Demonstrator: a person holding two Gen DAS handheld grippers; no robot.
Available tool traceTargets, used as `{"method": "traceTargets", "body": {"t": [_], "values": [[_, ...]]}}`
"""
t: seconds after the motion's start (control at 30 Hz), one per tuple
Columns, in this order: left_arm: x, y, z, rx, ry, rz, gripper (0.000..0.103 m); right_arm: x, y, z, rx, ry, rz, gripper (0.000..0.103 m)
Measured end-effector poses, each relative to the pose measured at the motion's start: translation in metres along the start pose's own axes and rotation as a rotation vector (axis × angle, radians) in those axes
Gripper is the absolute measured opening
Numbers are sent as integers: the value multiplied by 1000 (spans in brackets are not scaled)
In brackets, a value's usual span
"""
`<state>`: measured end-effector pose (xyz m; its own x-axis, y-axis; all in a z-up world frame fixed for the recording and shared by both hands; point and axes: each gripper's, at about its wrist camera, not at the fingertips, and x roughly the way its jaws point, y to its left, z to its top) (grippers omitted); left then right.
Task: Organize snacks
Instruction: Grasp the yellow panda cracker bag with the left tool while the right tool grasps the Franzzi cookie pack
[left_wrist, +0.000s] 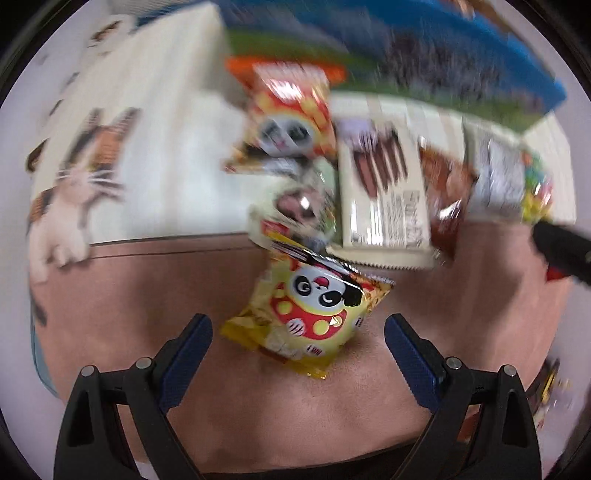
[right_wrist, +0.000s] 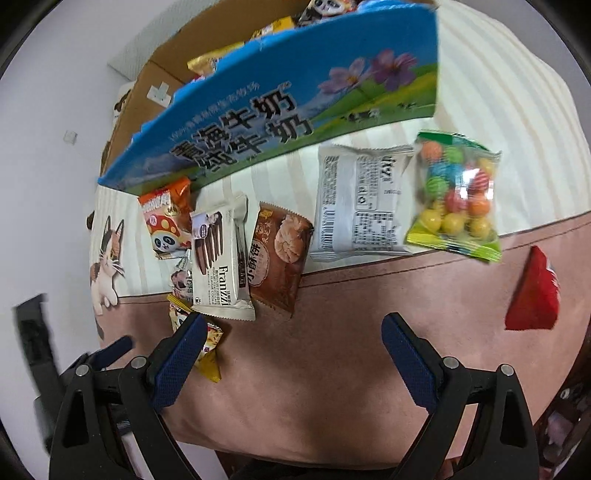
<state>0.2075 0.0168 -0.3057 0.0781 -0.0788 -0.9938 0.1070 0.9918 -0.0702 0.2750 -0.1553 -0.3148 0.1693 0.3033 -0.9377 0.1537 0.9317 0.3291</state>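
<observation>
L gripper (left_wrist: 298, 334) hangs w/ jaws spread wide, nothing between the pads; it points down at the yellow panda pkt (left_wrist: 308, 319), which lies on the pink cloth (left_wrist: 147, 295) just ahead of the blue pads, not touched. L view is blurred by motion, so small print can't be read.

R gripper (right_wrist: 293, 334) also gapes, pads bare, nothing gripped. Its left pad sits over an edge of the same yellow panda pkt (right_wrist: 212, 354) in that view; contact can't be told.

Landmark = blue milk carton (right_wrist: 280, 107), open-topped, standing at the far side on the cream striped cloth (right_wrist: 498, 110).

Toward the camera from the carton, a row of snacks lies in front of its long face:
- orange panda pkt (right_wrist: 166, 221), touching the carton's left corner.
- white Franzzi wafer pkt (right_wrist: 221, 262), just beside it, nearer the grippers, hanging over the cream/pink seam.
- brown cookie pkt (right_wrist: 277, 254), touching the Franzzi pkt.
- white pkt w/ label side up (right_wrist: 358, 203), below the carton's right half.
- clear bag of coloured balls (right_wrist: 456, 195), just past the carton's right end, overlapping the white pkt.
- red pkt (right_wrist: 533, 295), well apart from the carton, on pink cloth at the right edge.

A cat print (right_wrist: 107, 258) shows on the cream cloth, left of the carton's left corner. Inside the carton more snack pkts (right_wrist: 273, 27) are visible over the rim.
</observation>
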Motion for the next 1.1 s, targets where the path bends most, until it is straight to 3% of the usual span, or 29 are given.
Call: {"method": "traceTargets", "body": {"t": [0.07, 0.13, 0.37, 0.5, 0.63, 0.67, 0.7, 0.77, 1.1], "values": [[15, -3, 1, 18, 30, -19, 95, 6, 4, 5, -11, 12, -11, 94], [22, -1, -1, -2, 30, -21, 71, 10, 9, 10, -20, 18, -10, 94], [16, 57, -16, -262, -9, -1, 70, 40, 53, 30, -71, 47, 23, 93], [16, 79, -26, -349, -6, -17, 70, 77, 87, 40, -117, 89, -3, 89], [14, 82, -30, -358, -11, -6, 71, 117, 111, 43, -161, 131, -109, 85], [14, 81, -29, -356, -10, -4, 70, 120, 113, 43, -169, 128, -124, 80], [14, 80, -30, -356, -12, -3, 71, 121, 116, 42, -179, 121, -120, 68], [14, 77, -26, -356, -15, -5, 71, 122, 117, 41, -195, 119, -143, 60], [36, 67, -16, -316, 25, -5, 72, 92, 74, -3, -243, 163, -159, 59]]}}
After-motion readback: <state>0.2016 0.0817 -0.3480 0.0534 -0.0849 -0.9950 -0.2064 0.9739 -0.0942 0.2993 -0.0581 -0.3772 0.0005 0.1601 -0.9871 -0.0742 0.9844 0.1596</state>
